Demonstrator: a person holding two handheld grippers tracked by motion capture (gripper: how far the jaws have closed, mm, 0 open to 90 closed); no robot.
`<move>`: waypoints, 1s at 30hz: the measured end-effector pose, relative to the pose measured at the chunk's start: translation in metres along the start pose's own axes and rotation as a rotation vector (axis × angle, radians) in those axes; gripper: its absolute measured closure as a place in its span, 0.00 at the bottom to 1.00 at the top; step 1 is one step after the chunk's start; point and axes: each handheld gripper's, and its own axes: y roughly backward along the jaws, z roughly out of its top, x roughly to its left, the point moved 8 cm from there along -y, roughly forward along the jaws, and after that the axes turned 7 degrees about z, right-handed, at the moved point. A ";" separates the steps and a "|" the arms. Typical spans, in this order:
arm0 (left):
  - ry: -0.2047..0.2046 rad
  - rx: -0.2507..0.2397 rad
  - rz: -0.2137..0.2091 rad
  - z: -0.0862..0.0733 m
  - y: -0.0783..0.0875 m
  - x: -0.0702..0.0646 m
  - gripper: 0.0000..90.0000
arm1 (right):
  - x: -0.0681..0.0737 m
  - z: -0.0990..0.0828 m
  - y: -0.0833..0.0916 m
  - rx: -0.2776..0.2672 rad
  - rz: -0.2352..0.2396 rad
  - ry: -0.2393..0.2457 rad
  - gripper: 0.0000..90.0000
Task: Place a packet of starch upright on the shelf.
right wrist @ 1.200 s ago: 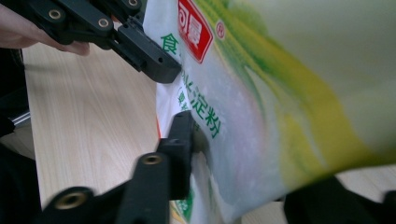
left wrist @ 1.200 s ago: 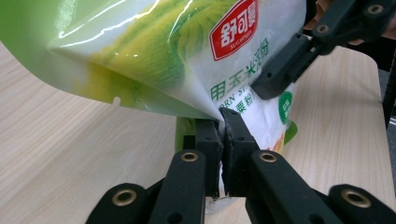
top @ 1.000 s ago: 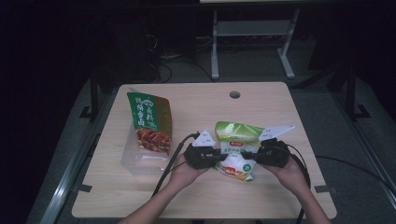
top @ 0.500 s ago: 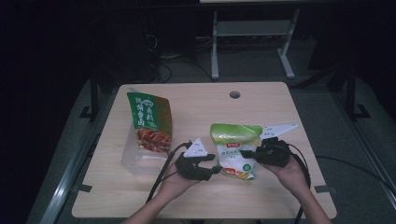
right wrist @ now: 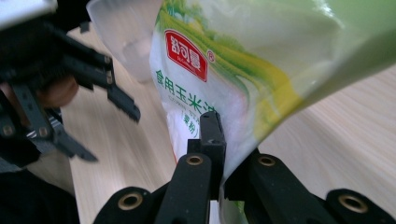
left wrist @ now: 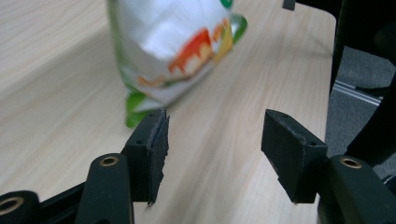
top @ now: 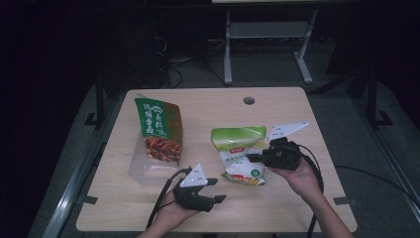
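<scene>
Red-green snack bag (top: 159,130) on clear box (top: 143,171), beside starch bag (top: 241,156).

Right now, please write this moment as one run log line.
right gripper: shut on starch bag | left gripper: just opened, empty | snack bag: untouched

**Print on the two pouches**

The green-and-white bag (right wrist: 243,88) clamped between the right gripper's (right wrist: 223,154) jaws carries a red badge with white Chinese characters, too stylised to read surely, up and to the left of the jaw tips. Below it, running down toward the left jaw, green characters read 食用玉米淀, the last partly hidden behind the jaw. The green standing pouch (top: 159,130), far from both grippers, bears large pale Chinese characters at its top, too small to read.
</scene>
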 end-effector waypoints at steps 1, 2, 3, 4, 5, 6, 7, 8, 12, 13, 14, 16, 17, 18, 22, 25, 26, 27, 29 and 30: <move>-0.005 0.000 0.001 -0.002 0.001 -0.001 0.45 | 0.001 0.004 -0.001 -0.003 0.005 0.003 0.99; -0.011 0.002 0.002 -0.005 0.002 -0.002 0.45 | 0.002 0.007 -0.002 -0.004 0.005 0.005 0.99; -0.006 0.003 0.000 -0.006 0.003 -0.002 0.45 | 0.004 0.011 -0.003 -0.006 0.010 0.013 0.99; -0.004 0.001 -0.007 -0.009 0.005 -0.003 0.44 | 0.006 0.014 -0.004 -0.007 0.014 0.011 0.99; -0.005 0.007 -0.008 -0.011 0.006 -0.004 0.44 | 0.008 0.020 -0.006 -0.008 0.020 0.019 0.99; -0.004 0.005 -0.011 -0.012 0.006 -0.005 0.44 | 0.009 0.023 -0.007 -0.007 0.022 0.022 0.99; -0.006 0.004 -0.012 -0.014 0.006 -0.006 0.44 | 0.011 0.027 -0.009 -0.009 0.031 0.025 0.99; -0.010 0.009 -0.015 -0.016 0.006 -0.008 0.44 | 0.012 0.030 -0.011 -0.010 0.036 0.026 0.99; -0.022 0.012 -0.025 -0.020 0.008 -0.012 0.43 | 0.018 0.048 -0.020 0.002 0.059 0.049 0.99; -0.025 0.009 -0.027 -0.021 0.007 -0.013 0.43 | 0.020 0.051 -0.022 0.004 0.063 0.049 0.99; -0.027 0.009 -0.030 -0.021 0.007 -0.014 0.43 | 0.022 0.055 -0.024 0.006 0.064 0.059 0.99; -0.023 0.011 -0.030 -0.024 0.006 -0.016 0.43 | 0.027 0.064 -0.029 0.007 0.077 0.064 0.99; -0.033 0.020 -0.032 -0.026 0.006 -0.015 0.43 | 0.028 0.068 -0.030 0.006 0.078 0.067 0.99; -0.022 0.010 -0.033 -0.026 0.005 -0.017 0.43 | 0.030 0.071 -0.032 0.007 0.083 0.072 0.99; -0.024 0.012 -0.036 -0.028 0.005 -0.019 0.42 | 0.039 0.084 -0.041 0.020 0.104 0.075 0.99; -0.026 0.001 -0.035 -0.027 0.007 -0.018 0.42 | 0.044 0.095 -0.048 0.016 0.117 0.106 0.99; -0.021 -0.005 -0.035 -0.027 0.008 -0.018 0.42 | 0.046 0.098 -0.051 0.014 0.123 0.114 0.99; -0.025 -0.001 -0.033 -0.027 0.008 -0.017 0.42 | 0.049 0.102 -0.054 0.017 0.129 0.114 0.99; -0.028 -0.003 -0.031 -0.027 0.008 -0.017 0.42 | 0.053 0.108 -0.058 0.021 0.134 0.114 0.99; -0.031 -0.006 -0.031 -0.027 0.008 -0.016 0.42 | 0.054 0.111 -0.061 0.019 0.138 0.129 0.99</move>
